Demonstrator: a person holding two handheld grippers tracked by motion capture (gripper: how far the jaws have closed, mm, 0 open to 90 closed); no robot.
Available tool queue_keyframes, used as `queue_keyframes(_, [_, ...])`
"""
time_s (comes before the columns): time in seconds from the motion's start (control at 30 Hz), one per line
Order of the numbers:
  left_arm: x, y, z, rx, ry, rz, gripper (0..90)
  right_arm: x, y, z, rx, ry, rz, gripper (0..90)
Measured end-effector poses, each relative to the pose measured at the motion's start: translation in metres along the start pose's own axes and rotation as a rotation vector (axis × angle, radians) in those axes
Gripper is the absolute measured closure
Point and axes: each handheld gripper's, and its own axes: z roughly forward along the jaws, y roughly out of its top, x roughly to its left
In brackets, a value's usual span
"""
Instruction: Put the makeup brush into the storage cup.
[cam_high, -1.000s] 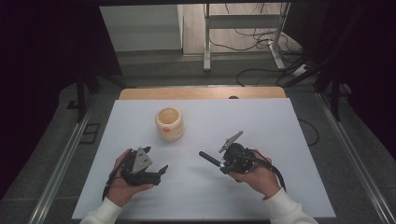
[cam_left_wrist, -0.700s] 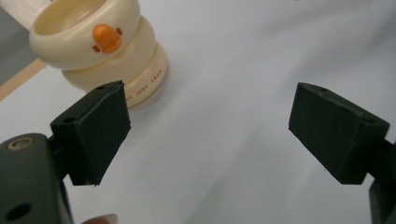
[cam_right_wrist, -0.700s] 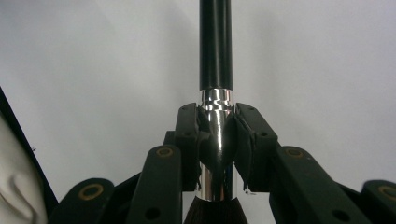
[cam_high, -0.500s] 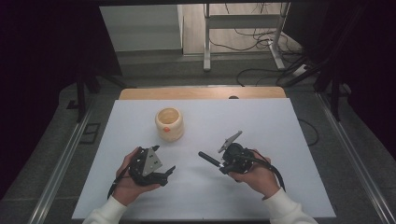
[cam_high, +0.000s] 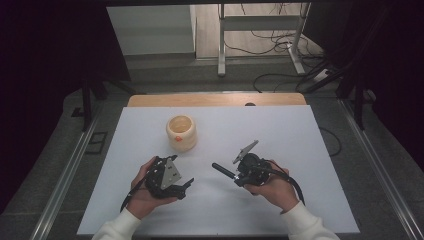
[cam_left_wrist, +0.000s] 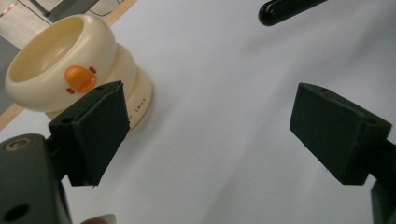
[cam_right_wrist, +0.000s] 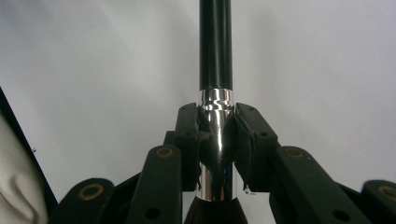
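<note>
- Right claw (cam_right_wrist: 215, 140) grips a brush (cam_right_wrist: 215, 70) by its silver collar, handle pointing toward the left claw (cam_left_wrist: 205, 121).
- Left claw stands wide open, empty, beside a cream cup (cam_left_wrist: 70, 70) on the white table (cam_high: 280, 125).

A makeup brush (cam_right_wrist: 215, 140) with a glossy black handle, a shiny silver ferrule and dark bristles is clamped at the ferrule between the right tongs (cam_right_wrist: 215, 140). In the high view its handle (cam_high: 223, 171) sticks out level above the white desk (cam_high: 280, 130), pointing left. A squat cream holder (cam_high: 181, 132), open-topped with an orange duck-bill mark, stands upright farther back on the desk.
</note>
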Motion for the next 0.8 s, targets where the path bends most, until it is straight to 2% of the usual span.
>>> queue_keyframes(0.8, [-0.015,0.016,0.016,0.032,-0.018,0.073,12.2,0.003,0.006,0.004,0.000,-0.001,-0.008,72.0])
